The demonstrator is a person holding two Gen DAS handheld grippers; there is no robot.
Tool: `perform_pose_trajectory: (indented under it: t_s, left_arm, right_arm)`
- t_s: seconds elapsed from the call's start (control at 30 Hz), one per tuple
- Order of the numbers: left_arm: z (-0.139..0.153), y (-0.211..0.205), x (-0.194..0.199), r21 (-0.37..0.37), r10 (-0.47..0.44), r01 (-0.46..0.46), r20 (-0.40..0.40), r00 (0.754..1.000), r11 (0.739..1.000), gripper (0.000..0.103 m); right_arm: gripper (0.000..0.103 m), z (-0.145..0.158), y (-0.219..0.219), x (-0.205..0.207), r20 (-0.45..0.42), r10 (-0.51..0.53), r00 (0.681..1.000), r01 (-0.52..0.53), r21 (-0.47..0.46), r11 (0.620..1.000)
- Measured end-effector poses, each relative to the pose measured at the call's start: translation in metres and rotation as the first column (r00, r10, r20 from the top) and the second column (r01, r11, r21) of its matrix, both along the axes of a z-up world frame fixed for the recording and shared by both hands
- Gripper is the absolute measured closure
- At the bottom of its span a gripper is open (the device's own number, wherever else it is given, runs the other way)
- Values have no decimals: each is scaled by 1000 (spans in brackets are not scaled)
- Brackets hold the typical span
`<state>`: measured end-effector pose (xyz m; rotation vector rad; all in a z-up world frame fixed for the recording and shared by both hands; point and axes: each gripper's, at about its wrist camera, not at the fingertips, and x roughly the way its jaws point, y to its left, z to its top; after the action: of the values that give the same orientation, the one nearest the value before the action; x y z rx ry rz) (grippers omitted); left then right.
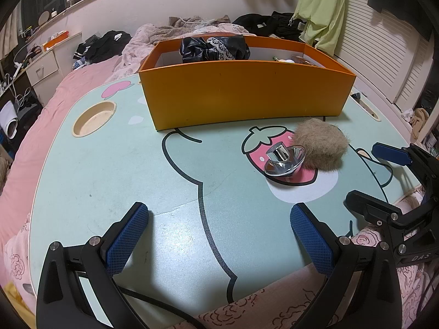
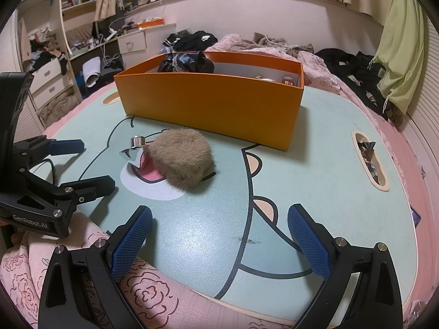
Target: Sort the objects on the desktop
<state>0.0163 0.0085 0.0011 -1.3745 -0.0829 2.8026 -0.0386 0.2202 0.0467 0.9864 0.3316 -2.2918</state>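
Observation:
A shiny chrome knob-shaped object lies on the mint-green lap table, touching a tan furry puff. Behind them stands an orange box holding a black scrunchie and small items. My left gripper is open and empty over the table's near edge. The right gripper shows at the right, open. In the right wrist view the puff hides most of the chrome object; my right gripper is open and empty, with the left gripper at the left.
The table has a round cup recess at the far left and a slot with crinkled wrappers at the right. It sits on a pink bed strewn with clothes; drawers and shelves stand beyond.

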Motion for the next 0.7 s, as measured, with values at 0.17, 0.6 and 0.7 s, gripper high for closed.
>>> perform_pose_trajectory:
  t_s: [0.17, 0.6, 0.7]
  left_arm:
    - [0, 0, 0, 0, 0, 0, 0, 1000, 1000, 0]
    - [0, 0, 1, 0, -1, 1, -2, 1000, 1000, 0]
    - [1, 0, 2, 0, -1, 1, -1, 1000, 1000, 0]
  right_arm:
    - [4, 0, 0, 0, 0, -1, 1000, 1, -3, 1000]
    - [4, 11, -5, -18, 35, -7, 999, 9, -42, 999]
    - [4, 21, -19, -27, -17, 8, 1000, -9, -19, 1000]
